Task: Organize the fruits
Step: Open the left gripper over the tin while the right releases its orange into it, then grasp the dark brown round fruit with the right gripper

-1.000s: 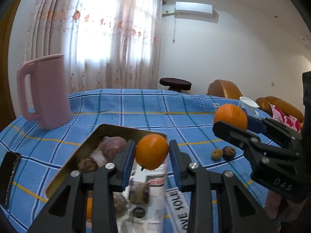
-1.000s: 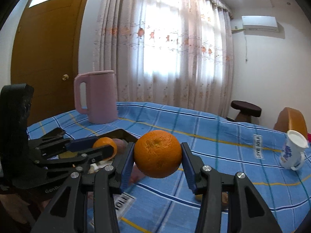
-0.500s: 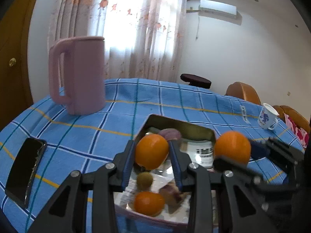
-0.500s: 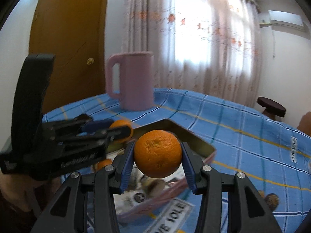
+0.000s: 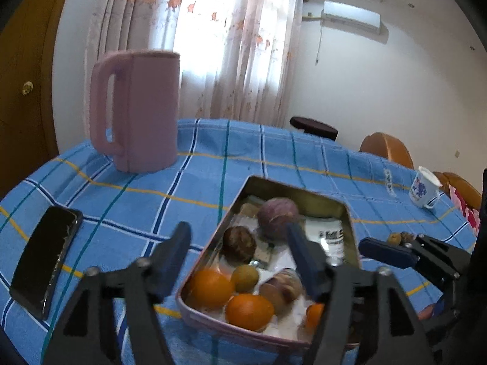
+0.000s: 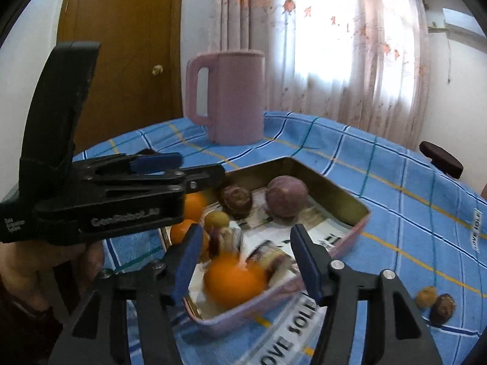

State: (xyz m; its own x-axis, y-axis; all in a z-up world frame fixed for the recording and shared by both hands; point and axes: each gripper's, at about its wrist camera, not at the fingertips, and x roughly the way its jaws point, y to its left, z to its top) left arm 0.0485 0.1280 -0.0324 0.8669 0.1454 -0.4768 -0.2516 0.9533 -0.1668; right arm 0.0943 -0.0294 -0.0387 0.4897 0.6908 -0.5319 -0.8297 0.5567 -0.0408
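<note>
Three oranges lying in the tin among other fruit, two small fruits remaining outside on the tablecloth, left gripper and right gripper both gaping, gripping nothing.

Your right gripper is spread wide over the near end of the tin tray, nothing between the fingers. Right below the gap there's an orange, blurry, lying in the tray. Your left gripper comes in from the left over the tray's far corner, jaws apart too. Further in sit a purple round fruit, a brown one and a small yellowish one. Pink jug stands behind on the blue checked cloth.
</note>
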